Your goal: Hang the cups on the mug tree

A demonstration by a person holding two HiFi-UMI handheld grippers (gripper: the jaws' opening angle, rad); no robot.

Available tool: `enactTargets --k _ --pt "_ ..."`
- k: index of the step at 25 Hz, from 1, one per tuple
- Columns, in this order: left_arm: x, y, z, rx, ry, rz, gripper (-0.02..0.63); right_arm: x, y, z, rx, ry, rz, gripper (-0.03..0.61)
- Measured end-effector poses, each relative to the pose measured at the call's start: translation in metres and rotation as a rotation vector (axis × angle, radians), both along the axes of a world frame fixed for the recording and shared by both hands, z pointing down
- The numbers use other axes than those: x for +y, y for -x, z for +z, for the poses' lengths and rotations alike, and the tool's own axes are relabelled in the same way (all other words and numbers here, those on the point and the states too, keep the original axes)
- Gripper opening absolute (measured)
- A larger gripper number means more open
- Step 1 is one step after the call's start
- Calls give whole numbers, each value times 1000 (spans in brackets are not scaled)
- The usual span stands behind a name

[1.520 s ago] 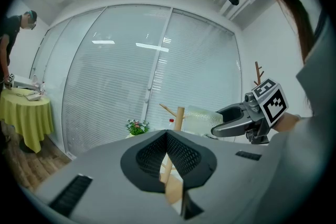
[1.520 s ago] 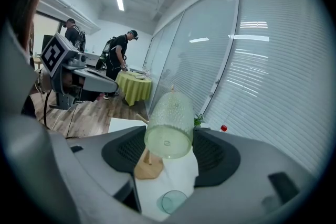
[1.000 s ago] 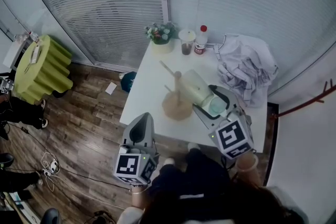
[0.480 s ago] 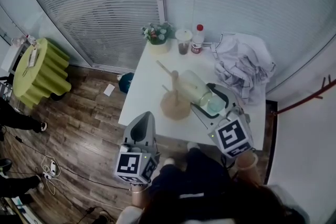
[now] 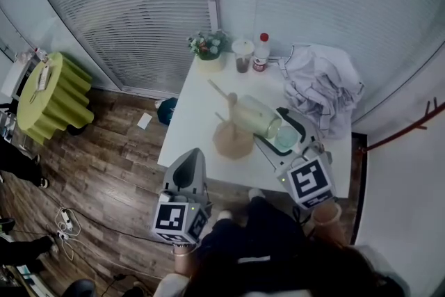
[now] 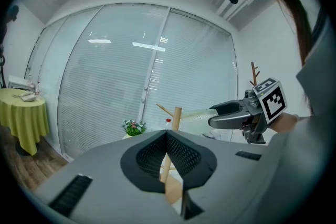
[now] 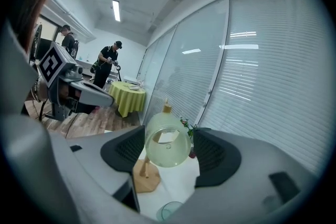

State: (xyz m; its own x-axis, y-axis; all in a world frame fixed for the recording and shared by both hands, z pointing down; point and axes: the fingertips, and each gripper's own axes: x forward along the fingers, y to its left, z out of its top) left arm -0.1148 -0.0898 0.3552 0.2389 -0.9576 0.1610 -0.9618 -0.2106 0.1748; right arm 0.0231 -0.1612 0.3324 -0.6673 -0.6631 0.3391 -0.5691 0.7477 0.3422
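Note:
A wooden mug tree (image 5: 233, 140) stands on the white table (image 5: 195, 115); its post shows in the left gripper view (image 6: 176, 118) and its base in the right gripper view (image 7: 146, 176). A pale green cup (image 5: 256, 115) lies level in the air, its bottom at the post and its mouth facing my right gripper (image 5: 274, 129). The cup (image 7: 168, 147) sits between that gripper's pads, which have just been opening; a thin gap shows at the right pad. A clear bluish cup (image 7: 170, 211) stands on the table below it. My left gripper (image 5: 186, 163) hangs off the table's near edge, pads (image 6: 157, 152) together, empty.
At the table's far edge stand a small potted plant (image 5: 207, 49), a drink cup (image 5: 243, 55) and a red-capped bottle (image 5: 262, 52). A crumpled white cloth (image 5: 323, 90) covers the right side. A table with a yellow-green cloth (image 5: 55, 90) and cables are on the wooden floor at left.
The right gripper and the green cup have edged a little toward the tree's post. The left gripper has stayed where it was.

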Motion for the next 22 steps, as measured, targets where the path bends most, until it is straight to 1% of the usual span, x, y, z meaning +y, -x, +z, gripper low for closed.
enactTargets --k 7,11,13,15,16,19,22 --pt "1 -2 -4 -5 -14 31 0 5 -2 -8 -38 -27 38 301" --pt "4 -1 -3 -11 -20 46 0 10 -4 -13 -43 -46 61 301" --pt "5 -1 -3 -8 -8 59 0 13 -4 -14 -48 -45 77 301" --pt "9 -2 -2 -8 22 71 0 17 -4 -14 -66 -44 94 301" --pt "10 -2 -2 -12 21 77 1 20 -3 -14 -74 -42 101 301" --pt "13 3 -7 -16 -31 97 0 29 -2 -14 -91 -44 127 296" --pt "18 3 -13 -17 -46 133 0 35 0 -18 -116 -56 162 293"
